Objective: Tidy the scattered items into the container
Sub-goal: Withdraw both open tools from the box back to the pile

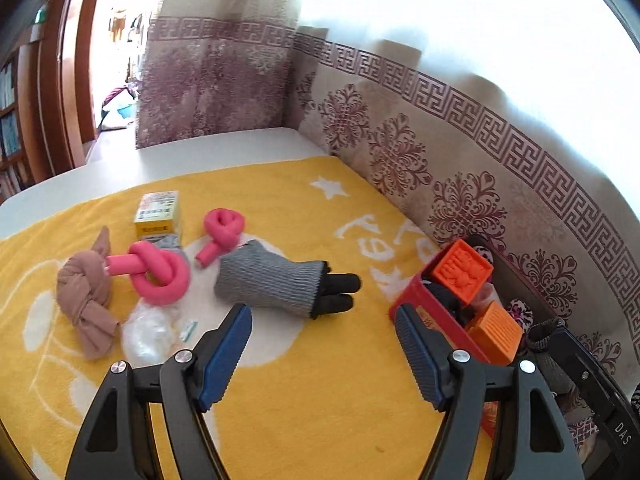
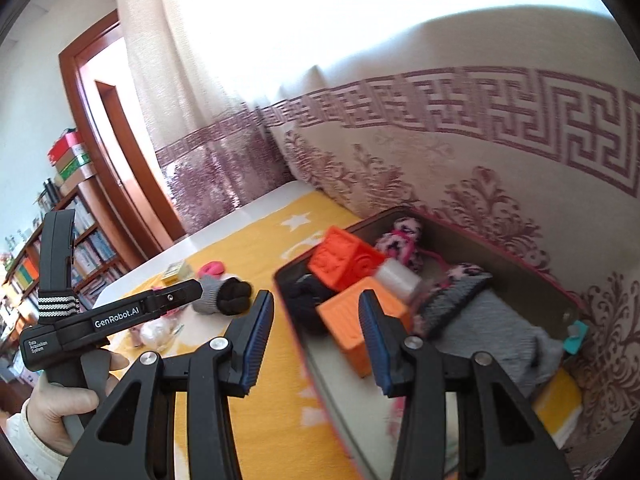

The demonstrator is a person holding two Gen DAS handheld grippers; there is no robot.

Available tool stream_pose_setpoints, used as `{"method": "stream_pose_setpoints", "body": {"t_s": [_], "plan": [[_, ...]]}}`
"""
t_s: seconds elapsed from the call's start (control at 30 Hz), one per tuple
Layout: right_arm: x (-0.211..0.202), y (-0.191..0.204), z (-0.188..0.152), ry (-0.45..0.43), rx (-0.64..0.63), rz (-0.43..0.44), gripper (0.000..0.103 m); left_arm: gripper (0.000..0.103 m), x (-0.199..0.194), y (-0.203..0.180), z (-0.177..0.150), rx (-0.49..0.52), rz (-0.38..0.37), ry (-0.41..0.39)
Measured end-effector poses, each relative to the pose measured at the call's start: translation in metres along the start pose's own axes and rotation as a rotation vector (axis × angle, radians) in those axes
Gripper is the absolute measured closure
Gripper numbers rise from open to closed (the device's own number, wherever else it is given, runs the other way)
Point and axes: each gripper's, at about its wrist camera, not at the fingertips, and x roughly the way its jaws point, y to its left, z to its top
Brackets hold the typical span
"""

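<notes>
While items lie scattered: the yellow blanket (image 1: 304, 380) bears them, left of the container (image 2: 500, 256)
Left gripper (image 1: 324, 344): jaws wide, nothing between them, above bare blanket
Right gripper (image 2: 316, 340): jaws partly apart, empty, over the container's near rim
Nearest item: grey-and-black glove (image 1: 280, 284), just ahead of the left gripper
Beyond it: two pink foam knots (image 1: 160, 276), tan knotted cloth (image 1: 86, 300), yellow box (image 1: 158, 216), clear plastic wrap (image 1: 148, 332)
Container contents: orange blocks (image 2: 348, 264), socks, grey cloth
Backdrop: patterned curtain (image 1: 460, 152)
</notes>
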Motion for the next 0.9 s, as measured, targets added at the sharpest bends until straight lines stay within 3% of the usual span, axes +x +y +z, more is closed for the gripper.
{"method": "stream_pose_setpoints", "body": {"t_s": [0.33, 0.47, 0.67, 0.9], "plan": [[0.041, 0.065, -0.007, 0.132, -0.068, 0.147, 0.055, 0.026, -0.044, 0.113, -0.036, -0.192, 0.125, -0.056], [0.061, 0.097, -0.014, 0.187, -0.125, 0.180, 0.055, 0.026, -0.053, 0.147, -0.051, -0.276, 0.139, -0.060], [0.087, 0.148, -0.026, 0.269, -0.227, 0.269, 0.055, 0.026, -0.069, 0.172, -0.056, -0.351, 0.168, -0.104], [0.133, 0.200, -0.034, 0.346, -0.325, 0.304, 0.055, 0.026, -0.067, 0.188, -0.060, -0.414, 0.192, -0.112]]}}
